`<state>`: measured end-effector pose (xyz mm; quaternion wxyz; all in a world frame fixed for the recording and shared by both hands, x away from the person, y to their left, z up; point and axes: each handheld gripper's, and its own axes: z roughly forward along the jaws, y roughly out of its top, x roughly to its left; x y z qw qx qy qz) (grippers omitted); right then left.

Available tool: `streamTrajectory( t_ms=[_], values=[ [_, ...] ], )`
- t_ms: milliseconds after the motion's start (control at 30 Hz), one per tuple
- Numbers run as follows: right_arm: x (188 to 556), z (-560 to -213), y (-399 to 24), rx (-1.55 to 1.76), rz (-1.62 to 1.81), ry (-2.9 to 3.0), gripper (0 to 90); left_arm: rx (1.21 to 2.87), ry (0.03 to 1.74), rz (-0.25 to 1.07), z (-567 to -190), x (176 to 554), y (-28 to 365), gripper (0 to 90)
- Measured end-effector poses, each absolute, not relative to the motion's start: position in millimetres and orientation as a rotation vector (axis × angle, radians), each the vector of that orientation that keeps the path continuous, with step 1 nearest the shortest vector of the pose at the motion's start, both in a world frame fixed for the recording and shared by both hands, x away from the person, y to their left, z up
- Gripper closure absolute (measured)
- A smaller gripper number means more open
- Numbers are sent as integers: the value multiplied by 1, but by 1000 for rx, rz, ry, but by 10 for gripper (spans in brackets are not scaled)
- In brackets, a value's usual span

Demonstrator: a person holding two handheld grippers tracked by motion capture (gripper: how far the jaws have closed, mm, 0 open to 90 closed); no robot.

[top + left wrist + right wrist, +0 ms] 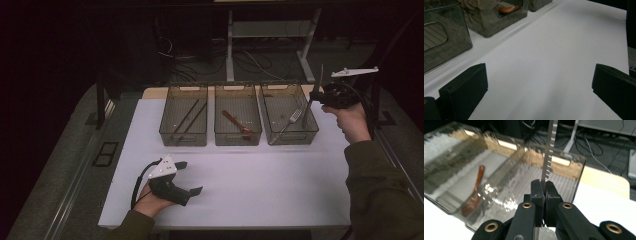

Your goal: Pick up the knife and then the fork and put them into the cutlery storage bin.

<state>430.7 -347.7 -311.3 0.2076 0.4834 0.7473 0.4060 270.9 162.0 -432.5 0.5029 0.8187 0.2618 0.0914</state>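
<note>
Three clear smoky bins stand in a row at the back of the white table (250, 185). The left bin (182, 138) holds dark chopsticks (190, 117), the middle bin (237, 139) a brown spoon (236, 122), the right bin (292, 138) a fork (295, 117). My right gripper (320, 97) hovers at the right bin's right edge, shut on a serrated knife (314, 92) with the blade pointing up. In the right gripper view, the blade (549, 150) rises from the closed gripper (543, 188). My left gripper (192, 176) rests on the table near the front, open with nothing between its fingers (466, 92).
A wooden board edge (155, 92) shows behind the bins. Beyond the table are desk legs and cables on the floor (250, 60). White tabletop (549, 62) stretches ahead of the left gripper, with bins (444, 42) at its upper left.
</note>
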Motion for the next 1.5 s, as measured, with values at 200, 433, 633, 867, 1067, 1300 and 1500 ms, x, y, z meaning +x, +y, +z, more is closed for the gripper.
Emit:
streamTrajectory(
  t_ms=[200, 433, 633, 867, 1067, 1300, 1500],
  values=[
    [436, -328, -349, 1386, 1028, 2137, 872, 1977, 632, 216, -433, 271, 162, 0],
    [437, -334, -352, 1420, 946, 2206, 872, 1979, 632, 210, -434, 271, 161, 0],
    [440, -338, -354, 1424, 958, 2223, 872, 1990, 629, 205, -434, 271, 161, 0],
    [449, -348, -350, 1399, 1012, 2194, 872, 1993, 630, 197, -434, 271, 160, 0],
    [461, -358, -337, 1367, 1006, 2191, 871, 1993, 623, 201, -434, 270, 159, 0],
    [477, -374, -316, 1353, 924, 2233, 868, 2003, 610, 202, -433, 270, 158, 0],
    [491, -389, -301, 1369, 838, 2270, 852, 1996, 609, 199, -433, 270, 158, 0]
  ],
)
